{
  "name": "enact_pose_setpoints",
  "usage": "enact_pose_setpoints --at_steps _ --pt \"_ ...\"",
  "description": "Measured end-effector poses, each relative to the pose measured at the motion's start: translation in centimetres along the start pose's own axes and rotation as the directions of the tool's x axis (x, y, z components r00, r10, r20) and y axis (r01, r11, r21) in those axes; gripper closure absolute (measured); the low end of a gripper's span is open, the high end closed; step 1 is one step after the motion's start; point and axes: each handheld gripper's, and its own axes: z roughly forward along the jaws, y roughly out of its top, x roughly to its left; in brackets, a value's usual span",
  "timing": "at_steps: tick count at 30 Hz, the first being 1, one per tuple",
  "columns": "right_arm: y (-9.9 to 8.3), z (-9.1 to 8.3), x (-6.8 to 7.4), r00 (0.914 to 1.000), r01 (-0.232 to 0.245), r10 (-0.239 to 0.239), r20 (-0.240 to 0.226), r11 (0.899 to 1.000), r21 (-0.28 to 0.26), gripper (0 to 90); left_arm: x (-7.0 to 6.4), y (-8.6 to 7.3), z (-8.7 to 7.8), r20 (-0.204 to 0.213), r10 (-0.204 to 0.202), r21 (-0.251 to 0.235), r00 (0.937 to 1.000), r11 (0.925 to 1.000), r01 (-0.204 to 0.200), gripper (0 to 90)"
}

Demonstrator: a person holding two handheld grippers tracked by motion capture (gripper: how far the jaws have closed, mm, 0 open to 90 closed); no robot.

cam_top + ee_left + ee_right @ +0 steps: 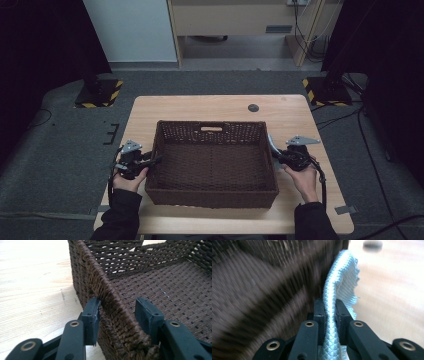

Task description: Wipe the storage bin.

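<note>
Beside the basket (212, 165) wall (blurred, probably touching), right gripper (329, 307) pinches cloth (340, 277).

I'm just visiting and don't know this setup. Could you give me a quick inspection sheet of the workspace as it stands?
Surface: light wooden table, a small dark disc near its far edge.
Job's things: brown woven basket, nothing in it; pale blue woven strip beside its right wall.
Clutter: nothing seen.
Grippers: left tongs open, astride the basket's left rim; right tongs shut on the strip.
Cables: one trails from the right tongs; more on the floor.
Surroundings: grey floor, hazard-striped stand bases, dark curtains.
</note>
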Motion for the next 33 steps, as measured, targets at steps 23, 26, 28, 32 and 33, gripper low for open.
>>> enact_pose_setpoints --at_steps 23,26,28,32,33 --pt "1.1 -2.6 1.3 0.9982 0.053 -0.055 -0.023 0.994 -0.097 82.9 0.5 0.6 0.6 -0.052 -0.038 -0.025 0.9979 0.9990 0.037 60.1" --pt "0.3 -1.3 1.0 0.9990 0.044 -0.044 -0.009 0.999 -0.021 82.9 0.8 0.8 0.8 -0.052 -0.041 -0.028 0.9978 0.9988 0.039 59.1" --pt "-0.4 -0.5 0.6 0.9997 0.024 -0.024 -0.008 0.999 0.022 82.9 0.9 0.9 1.0 -0.055 -0.042 -0.028 0.9976 0.9988 0.041 58.7" --pt "-1.1 0.9 0.5 0.9999 0.012 -0.012 -0.009 0.996 0.087 82.9 0.9 1.0 1.1 -0.062 -0.044 -0.033 0.9971 0.9985 0.042 58.2" --pt "-0.8 0.8 0.6 0.9998 0.017 -0.017 -0.007 0.997 0.074 83.0 0.8 1.0 1.0 -0.068 -0.032 -0.029 0.9972 0.9991 0.030 58.0"
